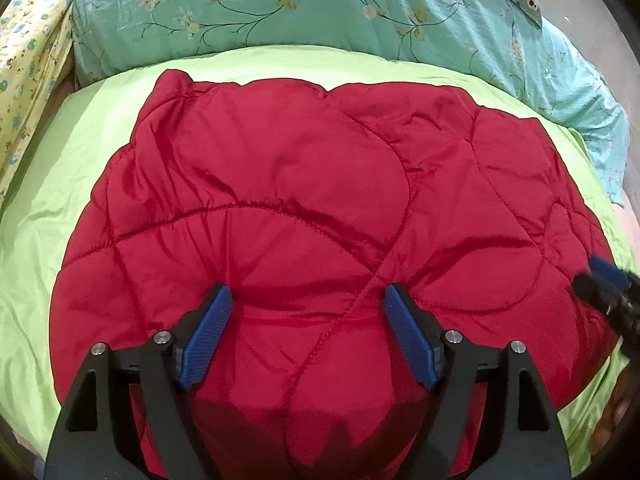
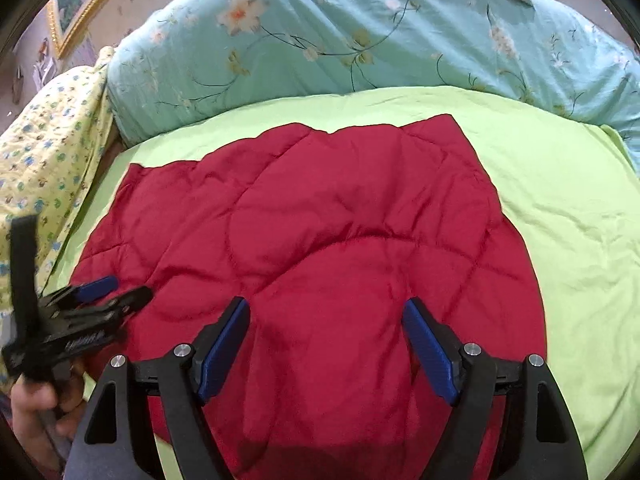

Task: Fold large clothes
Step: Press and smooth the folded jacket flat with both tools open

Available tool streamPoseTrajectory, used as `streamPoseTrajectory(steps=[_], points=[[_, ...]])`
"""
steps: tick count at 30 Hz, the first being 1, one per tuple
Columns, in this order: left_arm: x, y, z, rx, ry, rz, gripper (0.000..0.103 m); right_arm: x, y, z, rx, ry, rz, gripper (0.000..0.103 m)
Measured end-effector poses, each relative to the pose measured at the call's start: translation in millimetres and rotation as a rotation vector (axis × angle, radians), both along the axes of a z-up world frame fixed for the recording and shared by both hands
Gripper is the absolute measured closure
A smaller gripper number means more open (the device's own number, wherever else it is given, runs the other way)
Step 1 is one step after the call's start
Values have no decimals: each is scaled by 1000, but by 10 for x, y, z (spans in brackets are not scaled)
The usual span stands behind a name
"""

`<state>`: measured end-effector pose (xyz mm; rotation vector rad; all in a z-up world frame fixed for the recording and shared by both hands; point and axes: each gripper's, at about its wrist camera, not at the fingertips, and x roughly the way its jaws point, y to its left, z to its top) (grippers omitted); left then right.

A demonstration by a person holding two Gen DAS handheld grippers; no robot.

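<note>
A red quilted garment [image 1: 304, 200] lies spread flat on a light green sheet [image 1: 48, 208]; it also fills the right wrist view [image 2: 328, 240]. My left gripper [image 1: 308, 296] hovers over the garment's near part, jaws wide open and empty. It also shows at the left of the right wrist view [image 2: 116, 288], held by a hand. My right gripper [image 2: 326, 308] is open and empty above the garment's near middle. Its blue fingertips [image 1: 608, 272] show at the right edge of the left wrist view.
A teal floral duvet [image 1: 320, 12] is bunched along the far side of the bed. A yellow patterned blanket [image 1: 28, 64] lies at the far left. A gold-framed picture [image 2: 80, 4] leans at the upper left of the right wrist view.
</note>
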<state>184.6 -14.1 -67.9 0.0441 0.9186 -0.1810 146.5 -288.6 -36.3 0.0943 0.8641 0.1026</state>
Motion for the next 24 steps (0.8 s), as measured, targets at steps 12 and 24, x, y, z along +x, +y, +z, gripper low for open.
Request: streamPoseTrajectory(steps=[12, 24], points=[[-283, -1, 137, 26, -29, -13, 23, 43, 16, -258, -38, 28, -10, 22], [-249, -10, 1, 32, -28, -23, 19, -119, 137, -5, -65, -38, -21, 22]])
